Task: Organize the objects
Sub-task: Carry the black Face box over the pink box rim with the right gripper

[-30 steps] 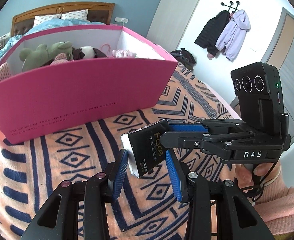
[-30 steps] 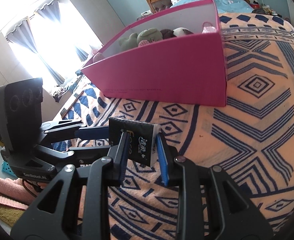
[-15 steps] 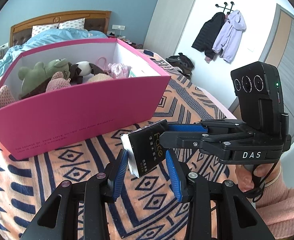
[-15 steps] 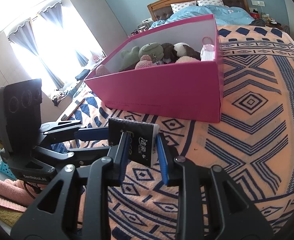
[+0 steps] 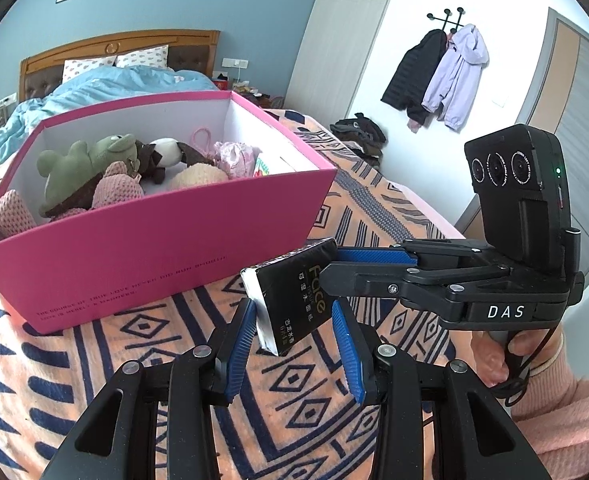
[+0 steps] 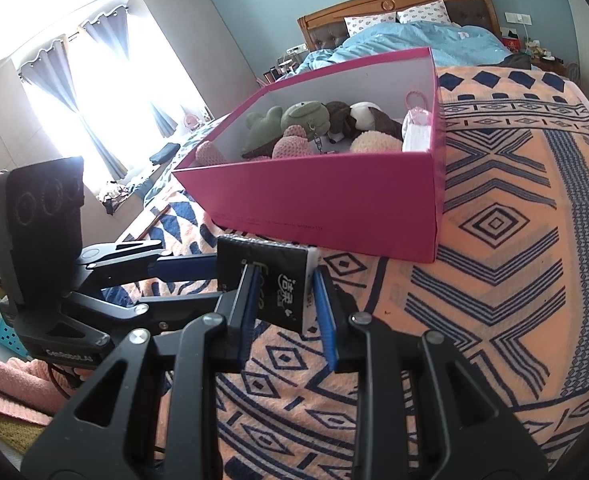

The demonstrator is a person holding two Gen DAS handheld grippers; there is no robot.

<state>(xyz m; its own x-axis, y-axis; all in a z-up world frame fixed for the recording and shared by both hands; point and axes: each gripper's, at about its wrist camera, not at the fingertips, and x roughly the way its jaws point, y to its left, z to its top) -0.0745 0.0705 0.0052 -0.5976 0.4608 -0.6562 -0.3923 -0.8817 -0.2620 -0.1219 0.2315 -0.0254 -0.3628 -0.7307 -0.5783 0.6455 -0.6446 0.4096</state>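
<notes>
Two tongs: both grip one black tissue pack [image 5: 294, 300], held clear above the patterned blanket [image 5: 142, 344], just in front of the pink box [image 5: 134, 248].
Left tongs [image 5: 292, 344]: blue pads pressed on the pack's lower end, one on its white side edge, one on the printed black face.
Right tongs [image 6: 284, 300]: pinching the same pack [image 6: 282, 284] from the other side; in the left view their blue fingers [image 5: 374, 256] reach in level from the right and clamp the pack's upper end.
Pack tilt: leaning, top edge toward the box, lettering running up its length.
Box: open-topped, white inside, standing on the blanket; near wall faces the tongs, right corner just beyond the pack.
Box contents: green plush frog [image 5: 90, 164], pink knitted toys, brown-and-white plush [image 6: 358, 118], pale pink bundle [image 5: 234, 156] at the right end; they fill most of the floor, a little white bottom showing between them.
Open room: broad bare blanket right of the box in the right view [image 6: 514, 240]; bare strip between the box's near wall and the tongs.
Bed edge: blanket drops off on the right in the left view, toward the door and hung coats [image 5: 438, 76].
Person: pink sleeve [image 5: 566, 408] and hand on the right handle.
</notes>
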